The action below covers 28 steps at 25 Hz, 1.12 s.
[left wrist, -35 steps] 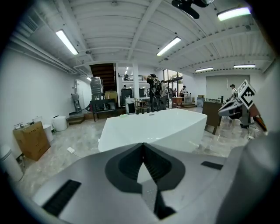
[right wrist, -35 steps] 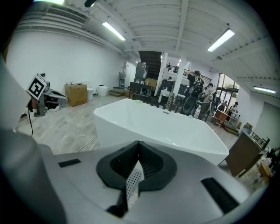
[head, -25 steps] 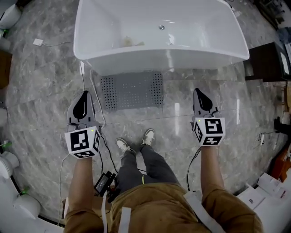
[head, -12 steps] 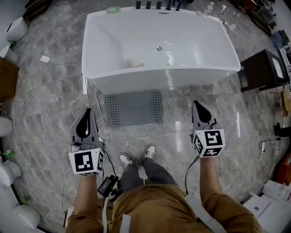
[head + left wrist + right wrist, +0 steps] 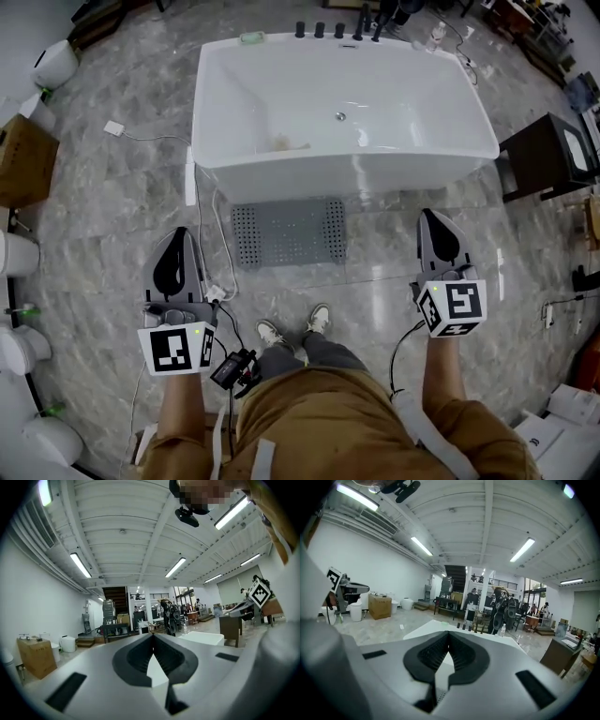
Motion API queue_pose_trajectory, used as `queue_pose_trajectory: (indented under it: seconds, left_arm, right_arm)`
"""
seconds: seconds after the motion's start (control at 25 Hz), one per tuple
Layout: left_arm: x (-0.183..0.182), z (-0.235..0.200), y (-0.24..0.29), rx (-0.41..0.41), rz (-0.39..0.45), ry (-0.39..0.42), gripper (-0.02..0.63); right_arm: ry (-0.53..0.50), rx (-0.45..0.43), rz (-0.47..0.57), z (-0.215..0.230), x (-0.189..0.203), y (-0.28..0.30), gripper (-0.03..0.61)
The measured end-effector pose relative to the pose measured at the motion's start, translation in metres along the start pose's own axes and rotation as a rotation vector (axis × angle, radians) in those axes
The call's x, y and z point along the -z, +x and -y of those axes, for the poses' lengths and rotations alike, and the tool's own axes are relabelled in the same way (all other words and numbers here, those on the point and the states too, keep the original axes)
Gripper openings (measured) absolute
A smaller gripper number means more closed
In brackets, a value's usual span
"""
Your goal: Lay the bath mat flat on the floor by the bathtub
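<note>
Jaws of the left gripper and right gripper look closed and empty in the head view, both held above the floor, one on each side of the person's shoes. Between them, apart from both, the grey bath mat lies flat on the floor, its far edge along the near wall of the bathtub, toward the tub's left end. Left gripper view: pads meet at the tips, gripping nothing, white tub beyond. Right gripper view: tips likewise together, nothing held, tub rim just past them
</note>
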<state>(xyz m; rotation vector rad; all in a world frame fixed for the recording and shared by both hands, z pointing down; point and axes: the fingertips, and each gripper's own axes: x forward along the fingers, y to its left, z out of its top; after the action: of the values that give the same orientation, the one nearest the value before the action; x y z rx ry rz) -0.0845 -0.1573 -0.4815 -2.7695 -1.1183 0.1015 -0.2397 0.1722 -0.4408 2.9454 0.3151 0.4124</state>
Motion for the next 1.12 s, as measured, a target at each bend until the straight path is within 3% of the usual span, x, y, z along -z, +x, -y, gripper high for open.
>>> queue_pose_trajectory:
  seconds: [0.36,0.68,1.12]
  left_arm:
    - [-0.056,-0.019,-0.033,-0.018,0.08,-0.019,0.005]
    - [-0.079,-0.03,-0.066,-0.058,0.131,-0.039,0.005]
    - [-0.1,-0.038,-0.104,-0.084,0.172,-0.04,0.005]
  right_arm:
    - [0.018,0.019,0.082,0.003,-0.054,-0.032,0.005]
    - [-0.009,0.013,0.178,-0.003,-0.099,-0.057,0.005]
    - [-0.056,0.043,0.2,-0.003,-0.114,-0.094,0.005]
